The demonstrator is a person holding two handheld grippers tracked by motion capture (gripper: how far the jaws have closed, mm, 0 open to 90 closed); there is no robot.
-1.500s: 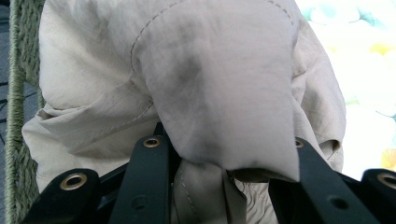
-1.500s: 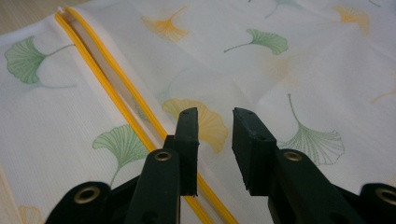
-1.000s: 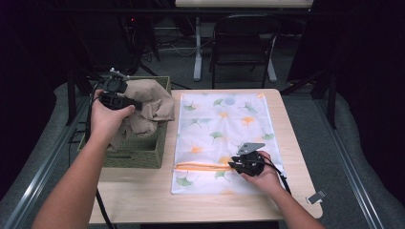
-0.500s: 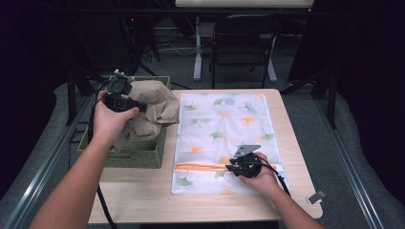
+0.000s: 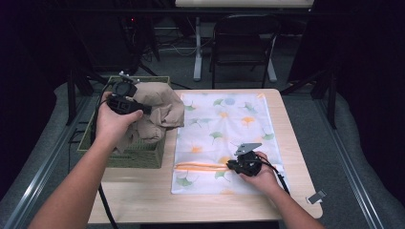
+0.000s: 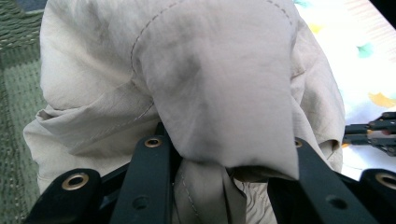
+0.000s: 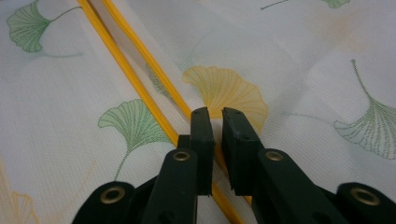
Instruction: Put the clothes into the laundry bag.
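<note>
Left gripper (image 5: 125, 98): clamped on a bunch of the beige garment (image 5: 157, 112); in the left gripper view the cloth is gathered between the two black jaws and drapes over them.
Beige garment: crumpled, right in front of and under the left gripper, lifted partly out of the green basket (image 5: 138, 155); its far side hangs over the basket rim toward the bag.
Green basket: below the left gripper, on the left end of the wooden table (image 5: 143, 200) (woven wall, seen in the left gripper view as green texture beside the cloth).
Right gripper (image 5: 237, 165): low over the near part of the white leaf-printed bag (image 5: 224, 124); its jaws have just been closing and now stand nearly together, a narrow gap left between the tips.
Orange zipper (image 7: 140, 77): runs straight under the right gripper's jaws, passing beneath the gap; whether the pads pinch it, I cannot tell.
White bag: flat on the table, stretching ahead of the right gripper and just beside the basket.
Hands: the left hand (image 5: 112, 125) wraps its gripper; the right hand (image 5: 260, 176) rests on the bag behind its gripper.
</note>
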